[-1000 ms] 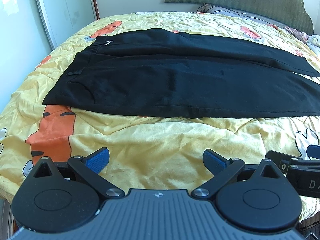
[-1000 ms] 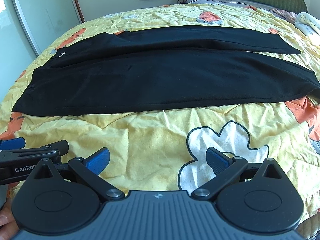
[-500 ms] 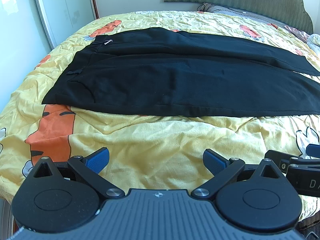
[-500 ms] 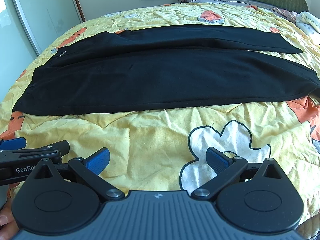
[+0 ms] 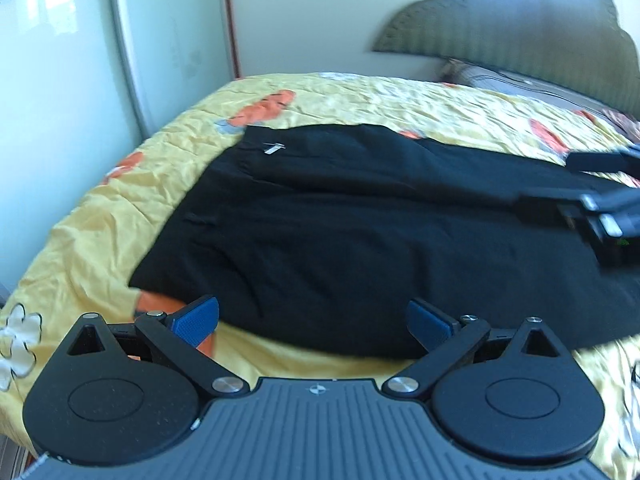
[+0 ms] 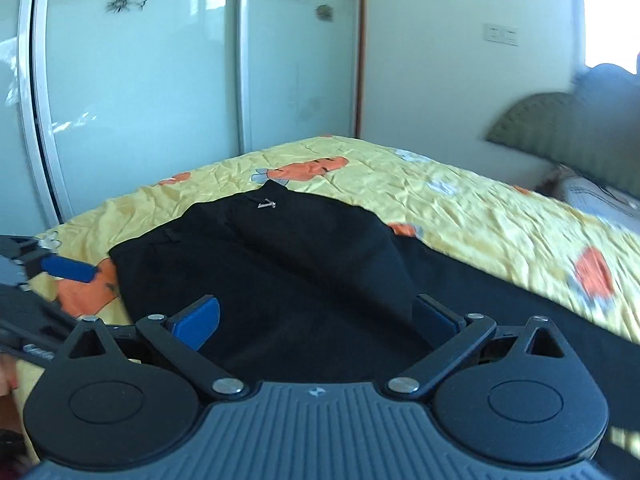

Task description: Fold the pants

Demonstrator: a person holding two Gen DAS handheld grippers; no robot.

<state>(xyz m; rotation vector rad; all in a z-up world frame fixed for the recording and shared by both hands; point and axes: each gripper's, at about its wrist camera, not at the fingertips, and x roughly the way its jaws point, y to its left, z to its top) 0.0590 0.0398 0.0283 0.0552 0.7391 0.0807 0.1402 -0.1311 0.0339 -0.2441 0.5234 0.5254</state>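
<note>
Black pants point(image 5: 360, 232) lie flat on the yellow bedspread point(image 5: 100, 248), waist to the left, legs running right; a silver zipper pull point(image 5: 273, 148) shows at the waist. My left gripper point(image 5: 313, 318) is open and empty, just above the near edge of the pants by the waist. My right gripper point(image 6: 318, 316) is open and empty, over the upper part of the pants point(image 6: 304, 272). The right gripper also shows in the left wrist view point(image 5: 600, 204) above the legs. The left gripper's blue finger point(image 6: 68, 269) shows at the left of the right wrist view.
A glass sliding wardrobe point(image 6: 140, 80) stands beyond the bed's left side. A green padded headboard point(image 5: 520, 40) and a pillow point(image 5: 516, 80) are at the far right. The bedspread's front edge drops off below the left gripper.
Both grippers have moved forward and leftward from the bed's front edge to over the pants. The right gripper has swung to face the waist end. Both stay open.
</note>
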